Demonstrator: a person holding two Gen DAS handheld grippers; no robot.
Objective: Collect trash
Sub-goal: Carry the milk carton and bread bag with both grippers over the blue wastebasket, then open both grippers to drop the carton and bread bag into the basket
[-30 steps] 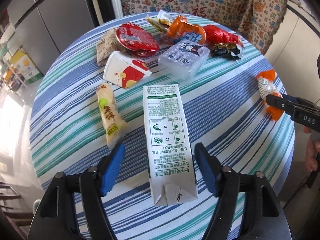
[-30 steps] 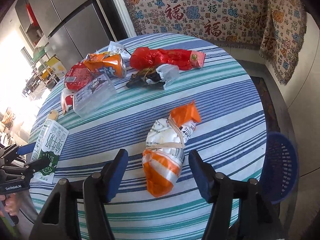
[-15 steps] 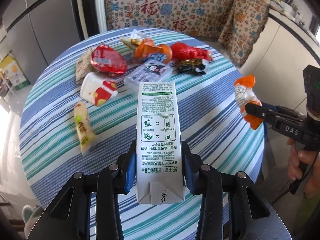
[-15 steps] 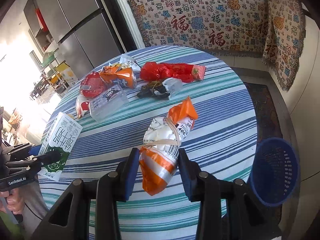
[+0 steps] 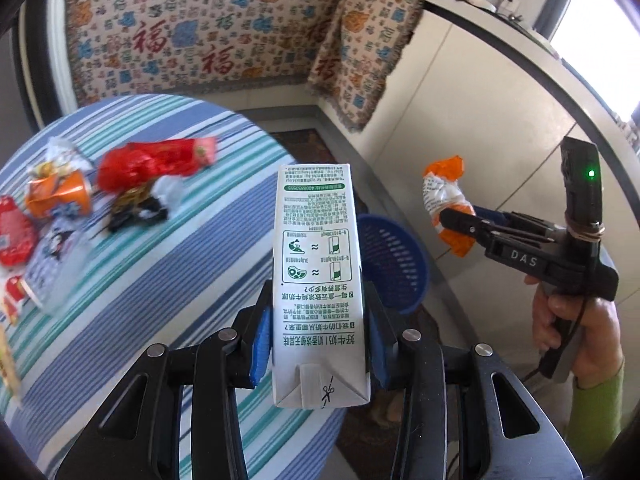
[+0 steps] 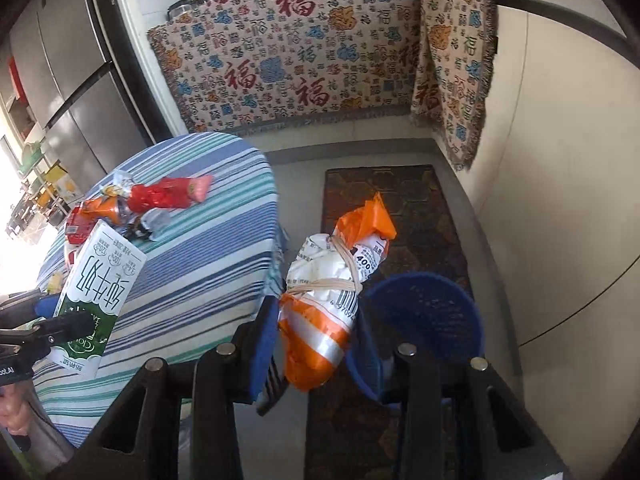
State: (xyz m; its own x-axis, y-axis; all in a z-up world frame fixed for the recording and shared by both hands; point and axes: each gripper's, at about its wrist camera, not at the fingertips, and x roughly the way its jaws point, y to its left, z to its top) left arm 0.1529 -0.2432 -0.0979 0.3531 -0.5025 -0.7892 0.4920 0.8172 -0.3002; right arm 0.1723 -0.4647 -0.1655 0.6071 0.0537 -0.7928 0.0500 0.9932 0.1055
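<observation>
Here, the left gripper (image 5: 318, 344) clamps a white-and-green milk carton (image 5: 318, 280) between its blue pads, lifted clear of the striped round table (image 5: 168, 280). To its right, the right gripper (image 6: 316, 340) pinches an orange-and-white bundled wrapper (image 6: 332, 300) tied with rubber bands, held in the air just beside the blue basket (image 6: 432, 312) on the floor. A red wrapper (image 5: 156, 162), an orange can (image 5: 60, 196) and other litter lie on the far-left tabletop.
</observation>
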